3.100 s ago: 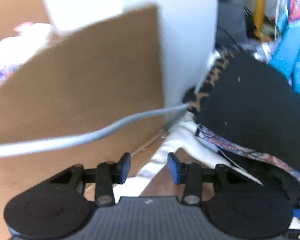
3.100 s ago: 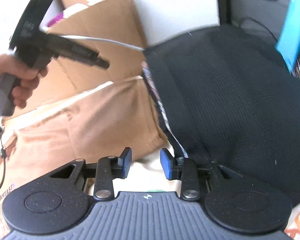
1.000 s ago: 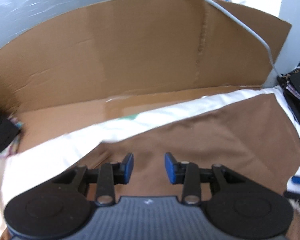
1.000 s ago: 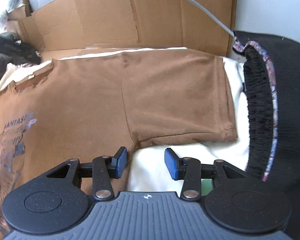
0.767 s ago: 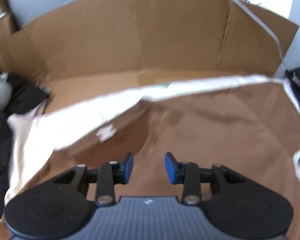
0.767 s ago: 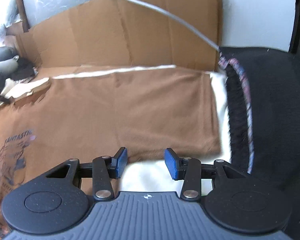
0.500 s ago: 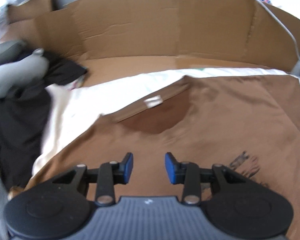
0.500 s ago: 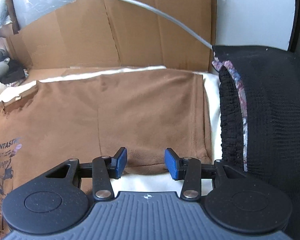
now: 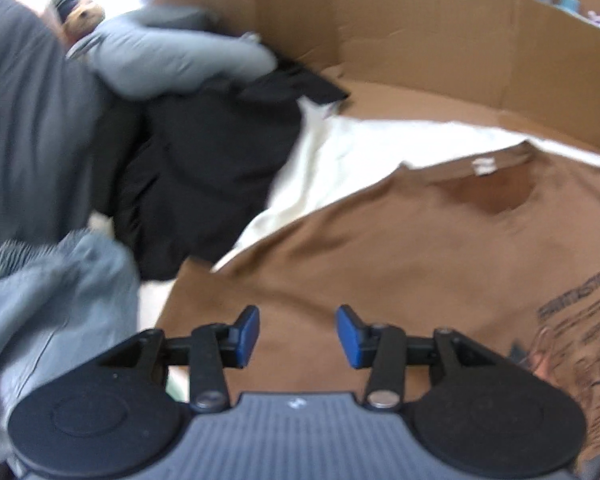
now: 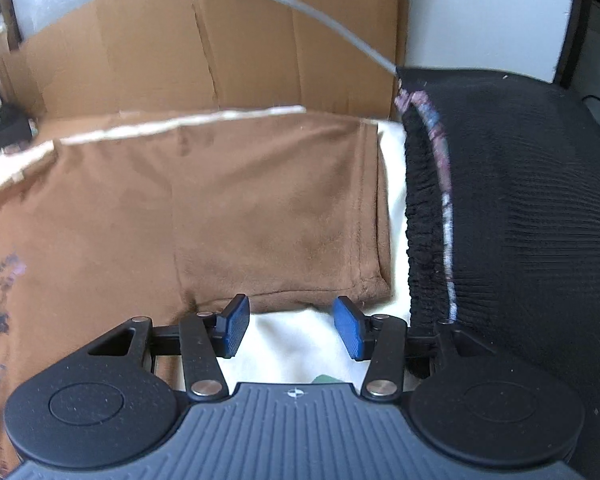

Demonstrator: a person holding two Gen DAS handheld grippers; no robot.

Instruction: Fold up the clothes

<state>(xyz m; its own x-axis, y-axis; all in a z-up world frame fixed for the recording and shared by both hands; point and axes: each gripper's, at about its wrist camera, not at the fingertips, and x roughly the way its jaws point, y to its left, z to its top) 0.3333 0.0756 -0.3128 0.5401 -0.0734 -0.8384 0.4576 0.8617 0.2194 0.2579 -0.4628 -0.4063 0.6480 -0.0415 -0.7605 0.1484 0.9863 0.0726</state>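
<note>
Your left gripper and right gripper both tilt downward, jaws parted and just widened, nothing between the pads.

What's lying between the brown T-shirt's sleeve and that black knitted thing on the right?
A strip of white cloth, showing in the right wrist view between the brown T-shirt sleeve and the black knit garment.

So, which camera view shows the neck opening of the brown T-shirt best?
The left wrist view: the brown T-shirt's collar with its white label is visible there. The right wrist view shows mainly one sleeve; the collar lies blurred at the left edge.
</note>
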